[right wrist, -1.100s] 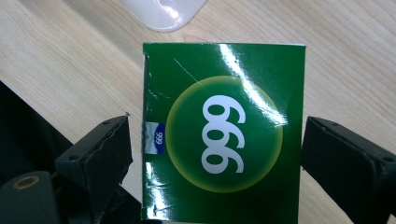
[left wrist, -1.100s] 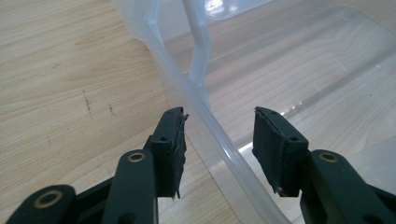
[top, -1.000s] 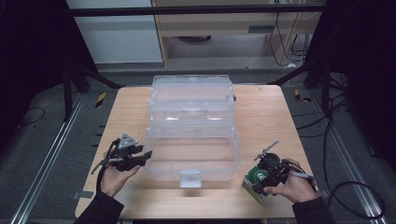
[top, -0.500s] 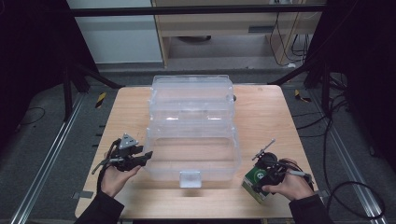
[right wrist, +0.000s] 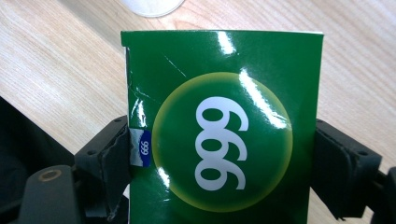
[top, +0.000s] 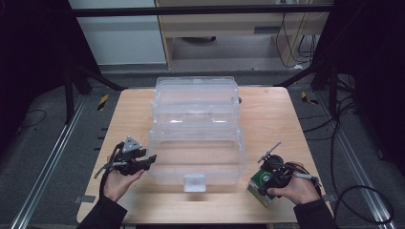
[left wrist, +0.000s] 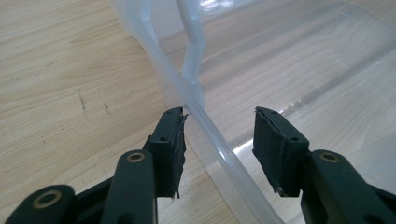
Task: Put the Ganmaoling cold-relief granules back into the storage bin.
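A clear plastic storage box [top: 165, 143] stands open in the middle of the wooden table [top: 267, 119], its lid [top: 196, 98] folded back on the far side. My left gripper [top: 152, 160] is at the box's left wall. In the left gripper view the left gripper [left wrist: 219, 135] is open and its jaws straddle the box's rim [left wrist: 163, 56], one outside and one over the inside. Near the table's front right, my right gripper [top: 265, 177] is shut on a small green carton [top: 259, 187]. The green carton [right wrist: 219, 93] carries a round logo with white numerals and sits squeezed between the right gripper's [right wrist: 222, 154] two pads.
A white latch [top: 194, 182] hangs on the box's front wall. Bare tabletop lies left and right of the box. Dark frame legs, rails and cables surround the table on the floor.
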